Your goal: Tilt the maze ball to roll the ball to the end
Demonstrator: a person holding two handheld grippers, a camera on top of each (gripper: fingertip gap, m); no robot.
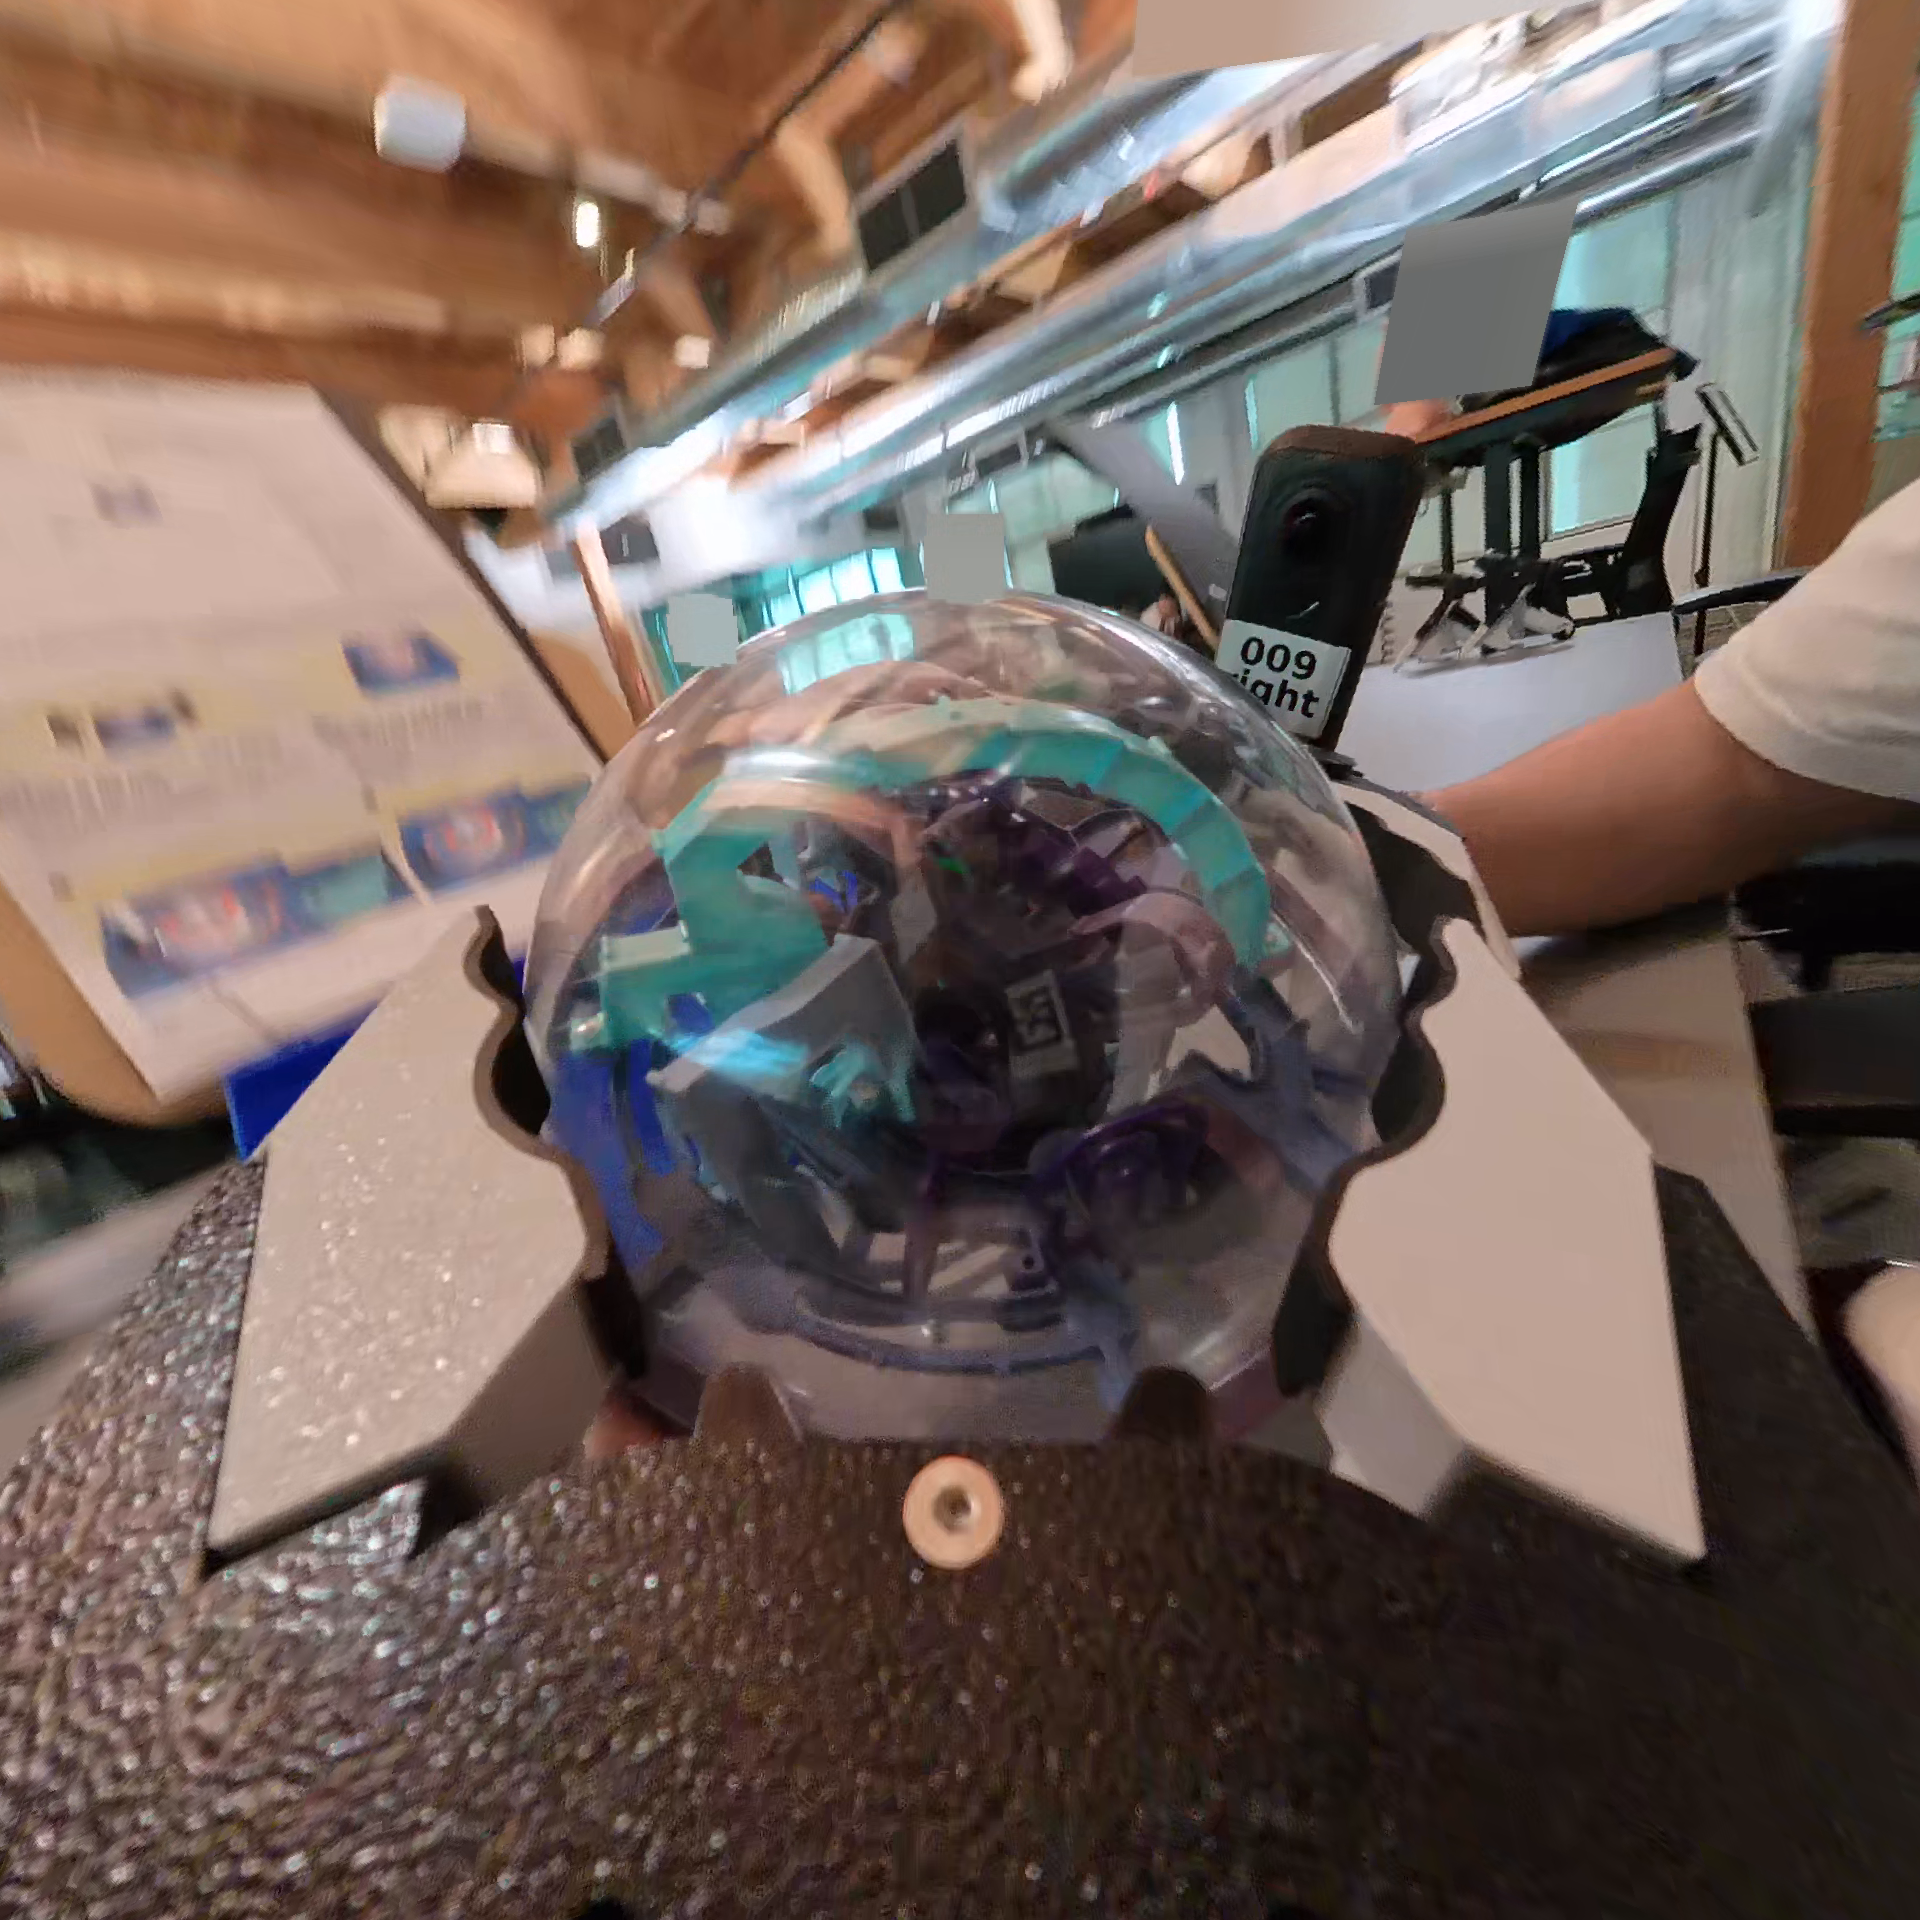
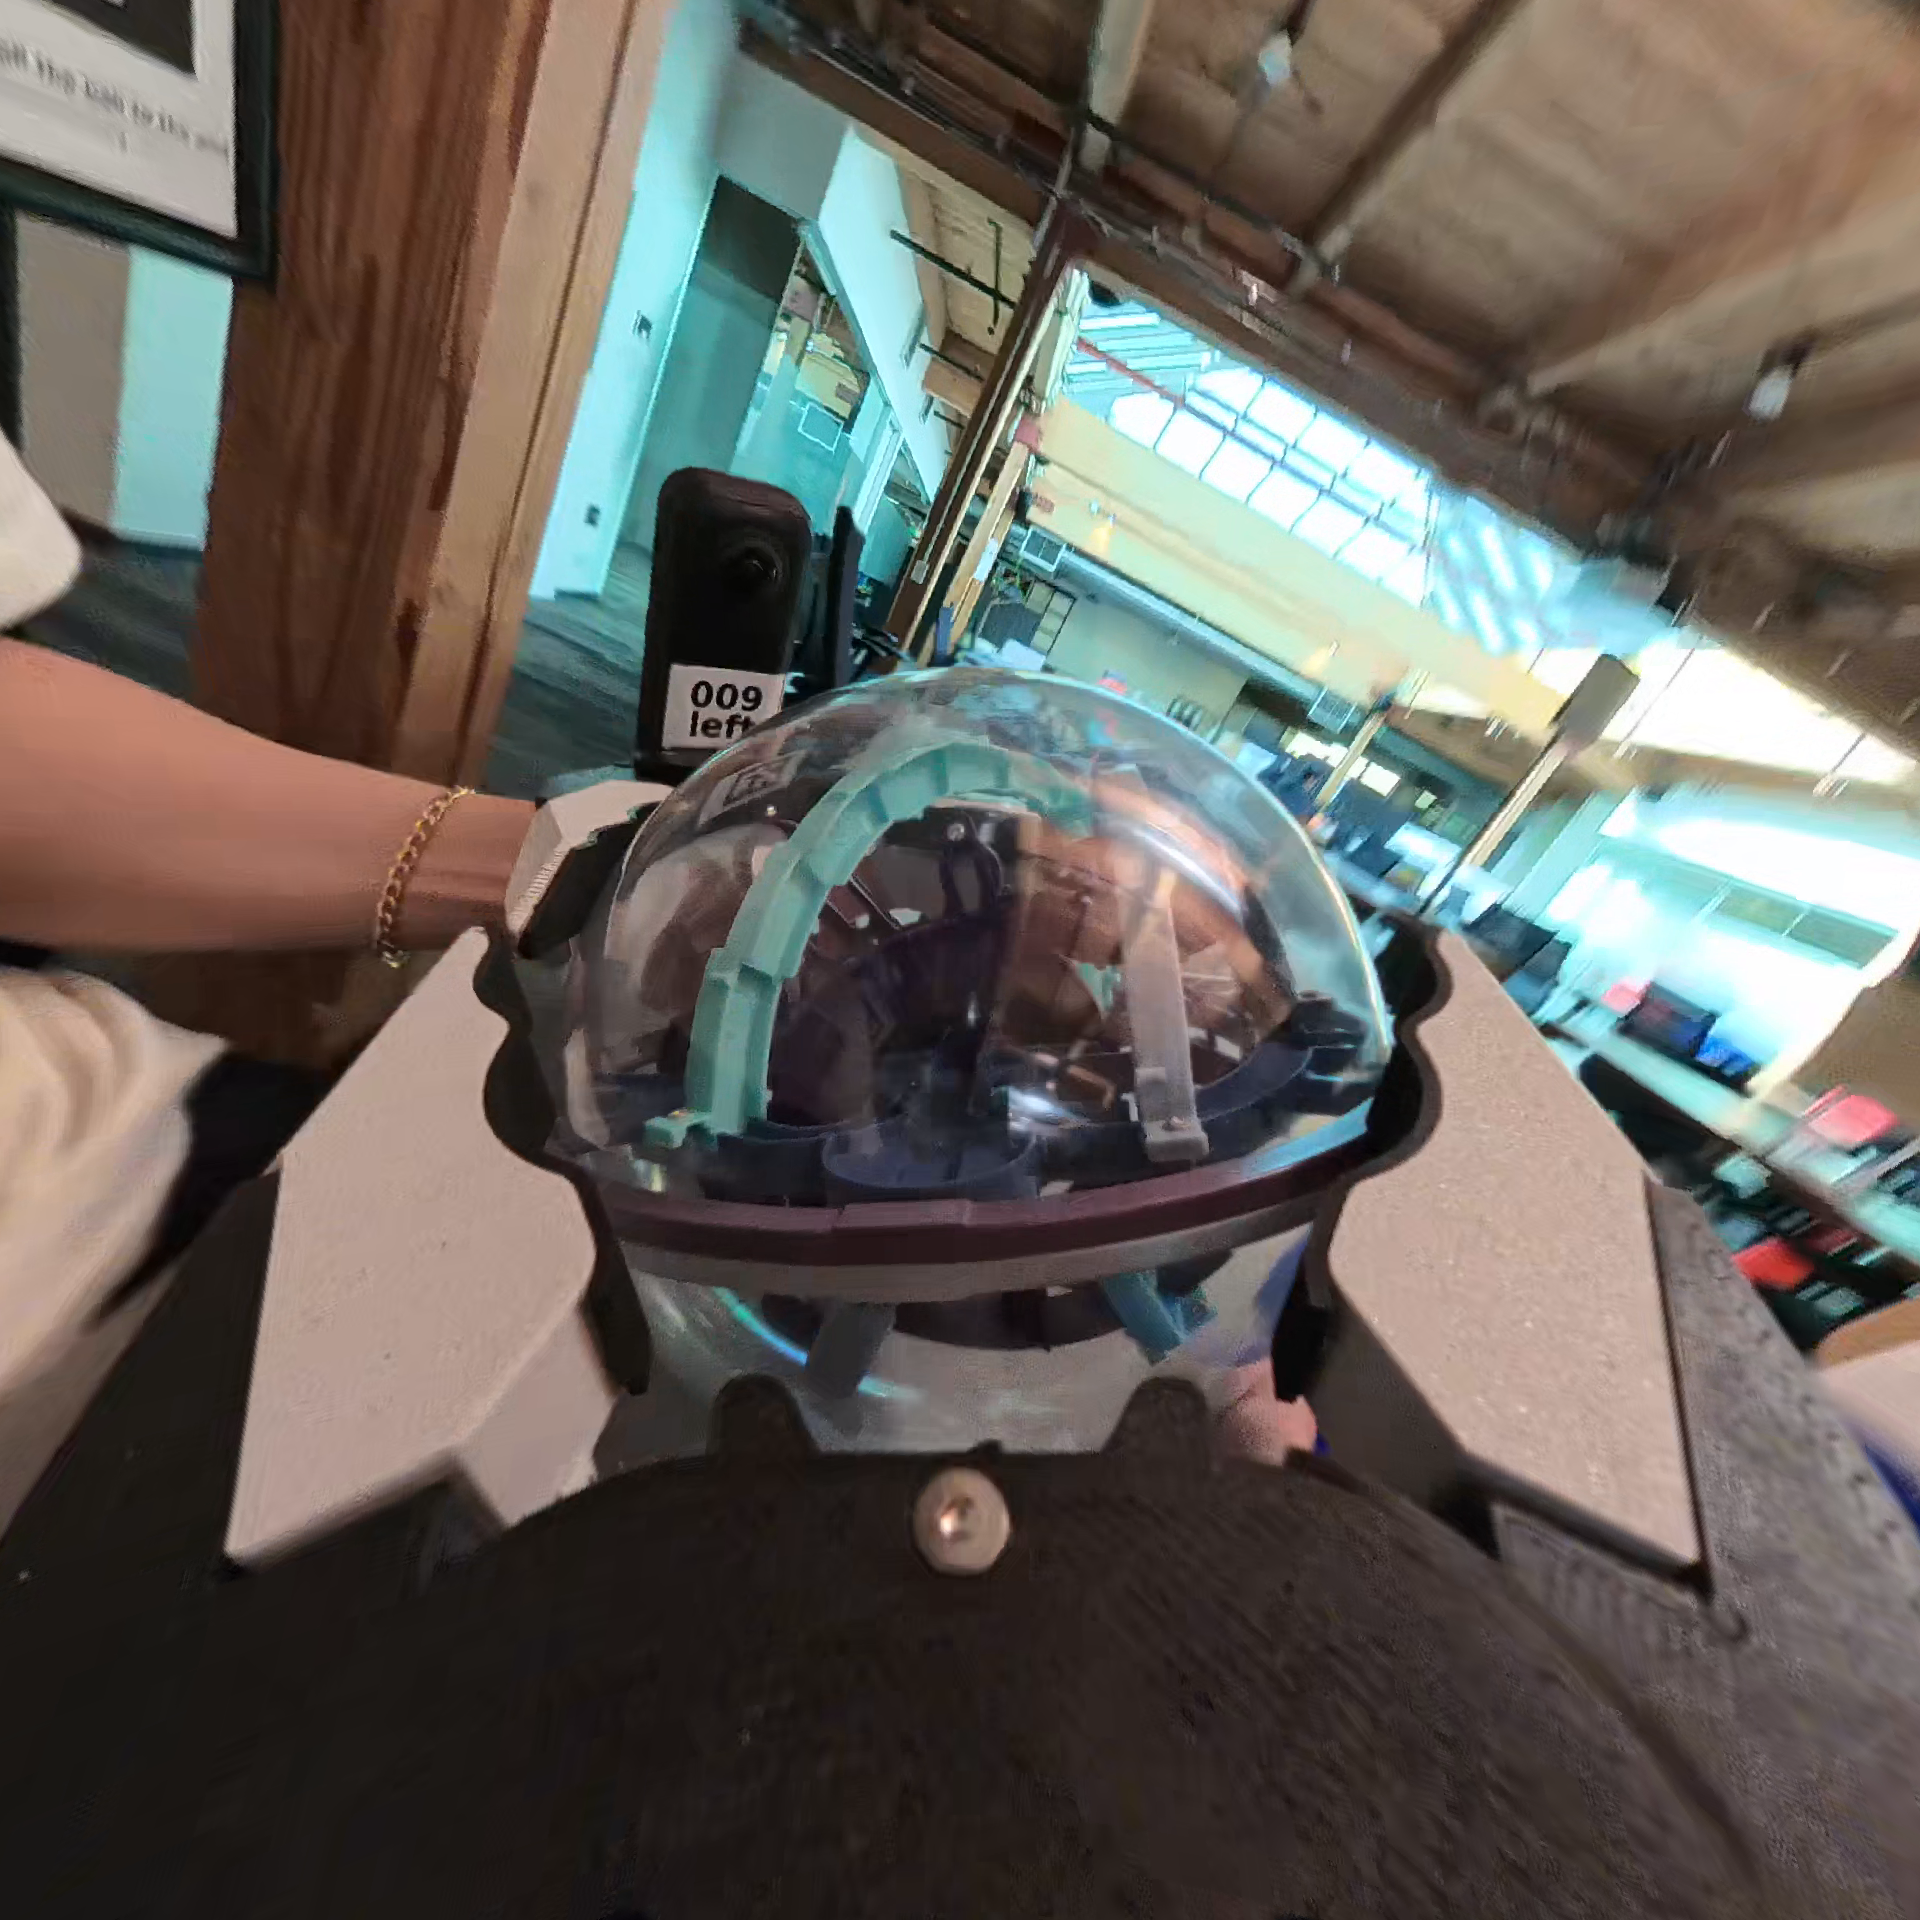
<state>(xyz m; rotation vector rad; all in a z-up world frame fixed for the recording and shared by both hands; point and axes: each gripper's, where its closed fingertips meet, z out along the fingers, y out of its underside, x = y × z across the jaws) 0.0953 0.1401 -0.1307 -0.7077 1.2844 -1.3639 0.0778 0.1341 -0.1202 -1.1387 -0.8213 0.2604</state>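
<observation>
Maze ball (image 1: 956, 997): a clear sphere with teal, purple and grey tracks inside and a dark band round its middle; it is held up off any surface, between both grippers at once.
Small ball: cannot be made out among the tracks, so progress cannot be judged.
Left gripper (image 1: 956, 1029): spread wide, its grey fingers (image 1: 416, 1174) pressed to the sphere's left and right flanks.
Right gripper (image 2: 961, 1049): spread just as wide, its fingers (image 2: 1507, 1195) clamped on the sphere at the band from the far side.
Step in hand: judged to be the tilting itself.
Next move: both wrists would need turning together, slowly, with grip pressure kept.
Writing: a white sticker is carried by each gripper's black camera (image 1: 1325, 582); a square coded tag (image 1: 1039, 1023) shows through the sphere; blurred posters (image 1: 239, 665) stand far left.
</observation>
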